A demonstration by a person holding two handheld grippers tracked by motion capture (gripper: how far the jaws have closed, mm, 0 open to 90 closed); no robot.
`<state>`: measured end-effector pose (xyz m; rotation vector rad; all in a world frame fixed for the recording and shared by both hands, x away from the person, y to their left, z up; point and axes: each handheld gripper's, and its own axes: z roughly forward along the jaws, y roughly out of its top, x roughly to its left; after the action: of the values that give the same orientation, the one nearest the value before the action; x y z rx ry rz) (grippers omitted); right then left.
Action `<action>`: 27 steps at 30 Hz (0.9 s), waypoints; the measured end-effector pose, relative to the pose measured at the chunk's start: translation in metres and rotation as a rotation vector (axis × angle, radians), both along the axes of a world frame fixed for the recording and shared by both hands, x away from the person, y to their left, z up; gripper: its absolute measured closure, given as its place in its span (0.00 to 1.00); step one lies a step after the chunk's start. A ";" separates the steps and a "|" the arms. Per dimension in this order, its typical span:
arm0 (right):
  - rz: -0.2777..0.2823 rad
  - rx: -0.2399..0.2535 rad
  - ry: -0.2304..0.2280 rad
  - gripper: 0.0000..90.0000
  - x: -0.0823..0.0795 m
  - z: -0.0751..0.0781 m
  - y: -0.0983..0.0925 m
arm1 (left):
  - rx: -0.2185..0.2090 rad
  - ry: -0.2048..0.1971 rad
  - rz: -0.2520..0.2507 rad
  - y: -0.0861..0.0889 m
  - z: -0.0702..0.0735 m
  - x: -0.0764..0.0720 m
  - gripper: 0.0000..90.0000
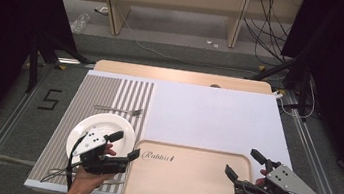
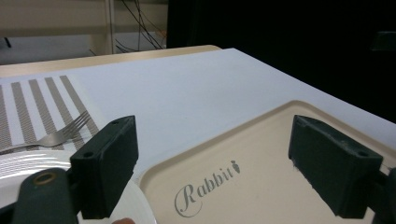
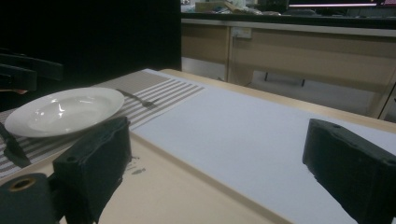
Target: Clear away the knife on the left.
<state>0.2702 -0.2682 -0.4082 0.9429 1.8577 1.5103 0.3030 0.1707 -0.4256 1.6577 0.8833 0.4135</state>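
A beige tray [image 1: 183, 189] printed "Rabbit" lies at the table's front middle. A white plate [image 1: 105, 126] sits on the striped placemat [image 1: 105, 93] to its left, and a silver fork [image 1: 120, 110] lies just beyond the plate. My left gripper [image 1: 126, 145] hovers over the plate's near right rim and the tray's left corner, open and empty. In the left gripper view the gripper [image 2: 219, 163] frames the tray [image 2: 275, 128], with the fork [image 2: 60, 135] at left. My right gripper [image 1: 242, 162] stands open and empty over the tray's right edge; in its own view the gripper [image 3: 219, 172] faces the plate [image 3: 65, 109].
A white mat [image 1: 213, 115] covers the wooden table behind the tray. The table's front edge is close to both hands. Metal rails, cables and dark stands surround the table on the floor. A thin cable loops on the placemat's front left part [image 1: 56, 172].
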 end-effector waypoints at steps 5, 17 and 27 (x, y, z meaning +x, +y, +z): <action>0.003 0.001 0.006 0.10 0.001 0.000 0.000 | 0.009 0.033 -0.011 0.004 0.001 0.004 0.18; -0.010 0.006 0.014 0.10 0.001 -0.001 -0.001 | 0.107 0.085 -0.046 0.012 0.020 0.002 0.20; -0.004 0.003 0.012 0.10 0.001 -0.002 0.000 | 0.227 0.126 -0.023 0.035 0.023 -0.005 0.19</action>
<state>0.2712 -0.2681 -0.4100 0.9586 1.8621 1.5082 0.2978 0.2054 -0.4023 1.9179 0.9359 0.4085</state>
